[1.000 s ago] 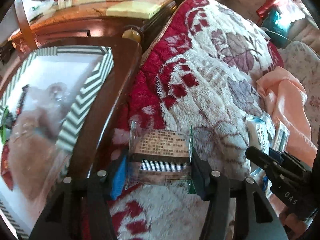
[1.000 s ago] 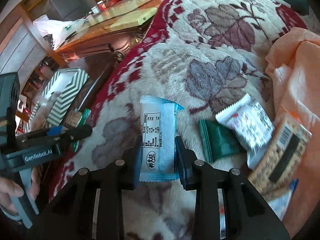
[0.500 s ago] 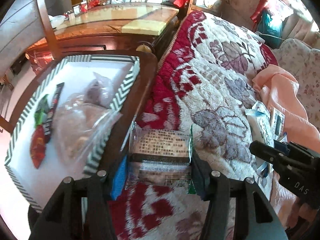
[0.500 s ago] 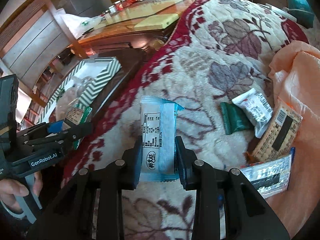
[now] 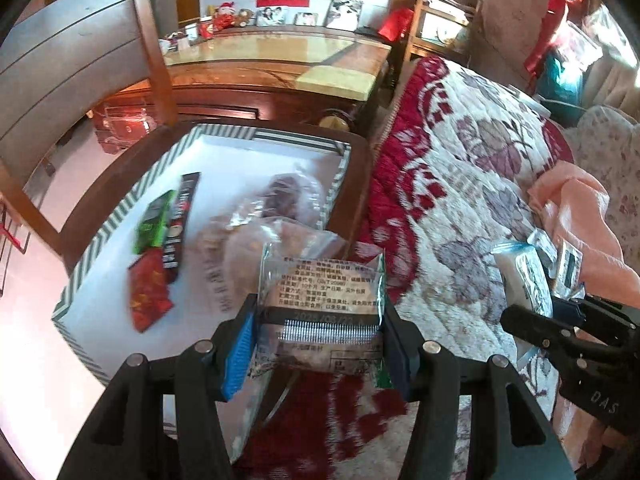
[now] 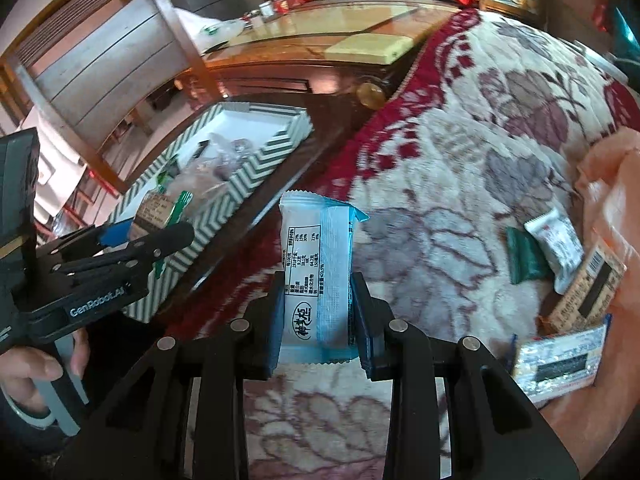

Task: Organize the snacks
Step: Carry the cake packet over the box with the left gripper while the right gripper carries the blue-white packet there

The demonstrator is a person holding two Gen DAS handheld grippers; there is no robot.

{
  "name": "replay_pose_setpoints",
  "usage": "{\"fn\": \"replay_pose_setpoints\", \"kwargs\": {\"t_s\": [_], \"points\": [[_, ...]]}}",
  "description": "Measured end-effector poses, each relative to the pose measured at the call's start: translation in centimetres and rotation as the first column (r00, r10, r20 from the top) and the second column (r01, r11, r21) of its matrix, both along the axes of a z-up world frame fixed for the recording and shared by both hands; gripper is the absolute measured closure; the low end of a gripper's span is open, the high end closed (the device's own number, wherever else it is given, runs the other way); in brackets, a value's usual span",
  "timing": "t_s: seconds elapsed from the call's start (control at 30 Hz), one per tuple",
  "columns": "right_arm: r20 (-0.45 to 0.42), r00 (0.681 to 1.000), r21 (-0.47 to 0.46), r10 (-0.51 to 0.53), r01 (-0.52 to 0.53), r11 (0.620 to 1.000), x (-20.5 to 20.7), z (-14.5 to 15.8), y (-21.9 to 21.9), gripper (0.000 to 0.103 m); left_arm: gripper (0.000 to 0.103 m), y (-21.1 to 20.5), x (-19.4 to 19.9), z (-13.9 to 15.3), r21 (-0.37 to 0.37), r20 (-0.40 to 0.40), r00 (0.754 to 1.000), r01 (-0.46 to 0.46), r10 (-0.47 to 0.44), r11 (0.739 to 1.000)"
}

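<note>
While each gripper's jaws squeeze a snack: brown snack pack (image 5: 320,300) in left gripper (image 5: 316,344), above striped box (image 5: 96,240); blue snack pack (image 6: 316,276) in right gripper (image 6: 316,316), beside box. Next: lower, let go inside.

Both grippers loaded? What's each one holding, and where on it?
Yes. Left gripper clamps the clear brown-label snack packet across its lower half. Right gripper pinches the blue-and-white snack packet by its side edges, near the bottom.
</note>
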State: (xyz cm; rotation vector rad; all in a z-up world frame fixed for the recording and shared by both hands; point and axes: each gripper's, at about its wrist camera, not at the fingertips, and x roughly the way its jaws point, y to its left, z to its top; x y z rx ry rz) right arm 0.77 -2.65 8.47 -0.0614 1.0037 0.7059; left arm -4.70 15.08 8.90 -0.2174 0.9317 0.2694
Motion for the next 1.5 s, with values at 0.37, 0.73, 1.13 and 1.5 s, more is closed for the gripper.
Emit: {"fn": "replay_pose_setpoints", "kwargs": {"t_s": [0.37, 0.73, 1.13, 1.5], "points": [[0.043, 0.995, -0.010, 0.094, -0.093, 0.996, -1.3, 1.9, 4.8, 0.074, 0.044, 4.6, -2.1, 0.2, -0.006, 0.015, 0.995, -0.101, 0.102, 0.995], [0.036, 0.983, -0.030, 0.178, -0.177, 0.984, -1.6, 2.1, 9.1, 0.074, 0.044, 9.5, -3.8, -0.6, -0.022, 0.005, 0.976, -0.217, 0.217, 0.976], [0.014, 0.971, -0.051, 0.238, -0.237, 0.970, -1.1, 1.9, 13.1, 0.074, 0.044, 11.6, -3.8, -1.6, -0.031, -0.017, 0.967, -0.254, 0.254, 0.967], [0.001, 0.960, -0.055, 0.279, -0.278, 0.959, 1.3, 1.7, 18.1, 0.074, 0.044, 12.7, -2.7, -2.5, -0.036, -0.037, 0.966, -0.256, 0.254, 0.966]]}}
